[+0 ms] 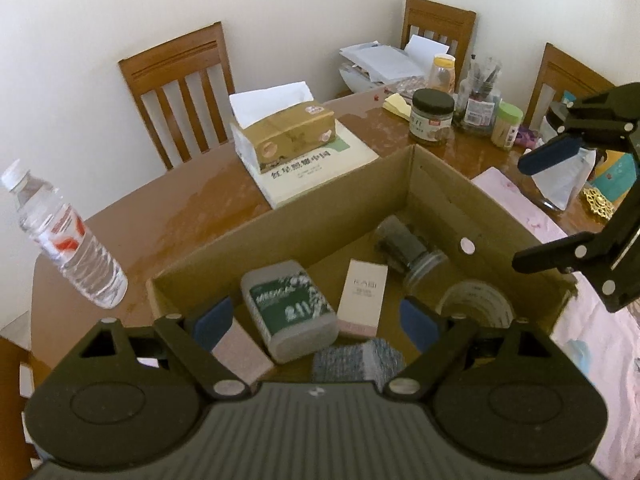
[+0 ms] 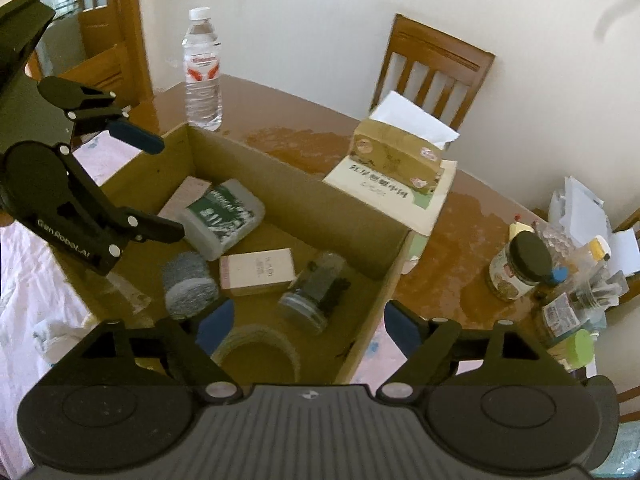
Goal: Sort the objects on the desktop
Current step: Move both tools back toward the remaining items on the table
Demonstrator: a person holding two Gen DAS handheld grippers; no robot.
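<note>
Below both tongs we see the cardboard box [image 1: 224, 240]: tape roll [image 2: 256, 344] under the spread, empty right gripper [image 2: 306, 326]; green-labelled pack [image 1: 290, 308], pink carton [image 1: 362, 298], jar [image 1: 408, 252] ahead of the spread, empty left gripper [image 1: 316, 322].

Wooden chairs [image 1: 182, 92] around a brown table [image 1: 160, 216], white wall [image 1: 280, 20].

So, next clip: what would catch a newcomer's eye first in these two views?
The open cardboard box in the middle of the wooden table, already holding a green-labelled pack, a pale carton, a jar on its side and a tape roll. Both grippers, left and right, hover open over it with nothing between their fingers. Behind the box, a water bottle stands upright and a tissue box sits on a book.
</note>
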